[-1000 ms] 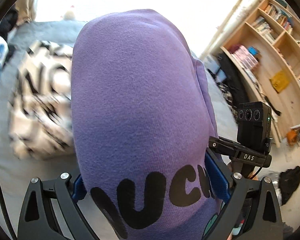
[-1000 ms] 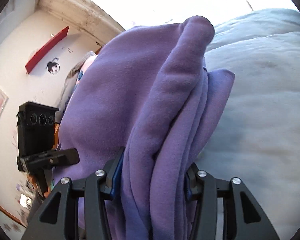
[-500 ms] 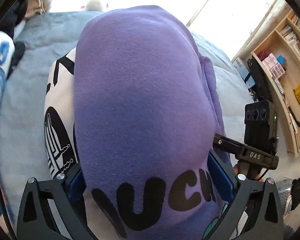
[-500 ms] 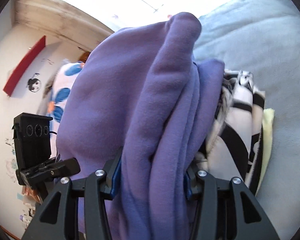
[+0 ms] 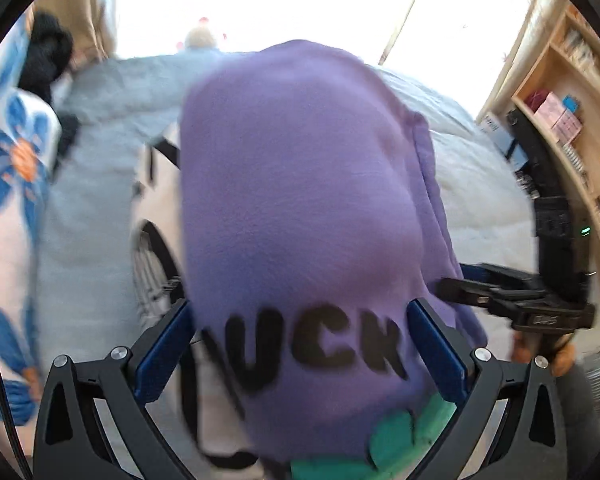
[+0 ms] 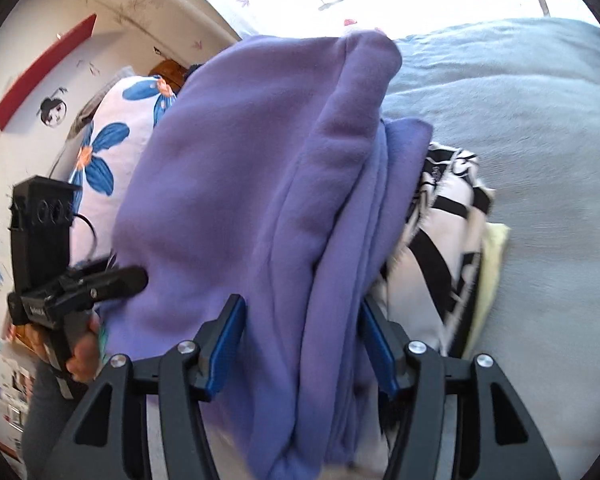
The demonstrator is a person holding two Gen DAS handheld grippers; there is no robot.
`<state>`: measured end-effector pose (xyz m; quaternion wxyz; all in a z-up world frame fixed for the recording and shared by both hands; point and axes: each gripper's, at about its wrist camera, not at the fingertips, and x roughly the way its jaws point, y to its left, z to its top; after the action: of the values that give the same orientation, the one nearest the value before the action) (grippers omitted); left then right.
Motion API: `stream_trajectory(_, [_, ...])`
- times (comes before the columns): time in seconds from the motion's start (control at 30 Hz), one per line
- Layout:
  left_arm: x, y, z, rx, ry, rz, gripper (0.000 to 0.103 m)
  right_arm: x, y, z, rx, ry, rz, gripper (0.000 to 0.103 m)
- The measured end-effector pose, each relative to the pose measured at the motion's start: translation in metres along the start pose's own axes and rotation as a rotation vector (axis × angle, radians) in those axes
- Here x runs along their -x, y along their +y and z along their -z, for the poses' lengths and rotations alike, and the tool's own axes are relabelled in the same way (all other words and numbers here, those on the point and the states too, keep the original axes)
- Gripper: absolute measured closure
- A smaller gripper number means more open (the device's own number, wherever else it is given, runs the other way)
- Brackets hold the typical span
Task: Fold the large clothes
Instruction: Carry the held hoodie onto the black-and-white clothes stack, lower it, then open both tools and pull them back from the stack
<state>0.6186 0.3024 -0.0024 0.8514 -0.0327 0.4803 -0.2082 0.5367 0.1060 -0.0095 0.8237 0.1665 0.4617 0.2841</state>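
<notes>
A soft, thick purple sweatshirt [image 5: 300,200], folded and floppy.
The left gripper [image 5: 300,344] stands wide around it; the right gripper [image 6: 300,344] is opening around its folded edge. Hold both ends.

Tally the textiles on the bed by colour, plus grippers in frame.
Purple: 1, folded sweatshirt
Black-and-white: 1, folded garment
Pale yellow: 1, folded piece at the bottom of the pile
White with blue flowers: 1, floral fabric
Grey: 1, bed cover
Grippers: 2, left gripper, right gripper
Total: 7
</notes>
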Motion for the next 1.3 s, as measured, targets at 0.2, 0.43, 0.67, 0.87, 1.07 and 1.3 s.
stream_trajectory(0.2, [0.047,-0.029,0.012,-0.117,-0.110,-0.190,0.003,0.036,0.033,0.005,0.097,-0.134,0.069,0.050])
stream_trajectory(0.43, [0.038,-0.045,0.032,-0.156,-0.083,-0.222,0.049,0.006,0.056,0.005,0.146,-0.064,0.124,0.082])
stream_trajectory(0.67, [0.030,-0.047,0.041,-0.145,-0.071,-0.245,0.049,-0.007,0.044,0.016,0.150,-0.004,0.204,0.088])
stream_trajectory(0.87, [0.036,-0.047,0.041,-0.078,-0.097,-0.299,0.035,0.009,0.054,0.023,0.173,-0.006,0.250,0.084])
stream_trajectory(1.07, [0.056,-0.076,0.059,-0.103,-0.099,-0.364,0.022,0.052,0.072,0.040,0.189,0.002,0.257,0.084])
stream_trajectory(1.3, [0.107,-0.129,0.090,-0.112,-0.154,-0.371,0.008,0.126,0.096,0.065,0.208,-0.024,0.292,0.077])
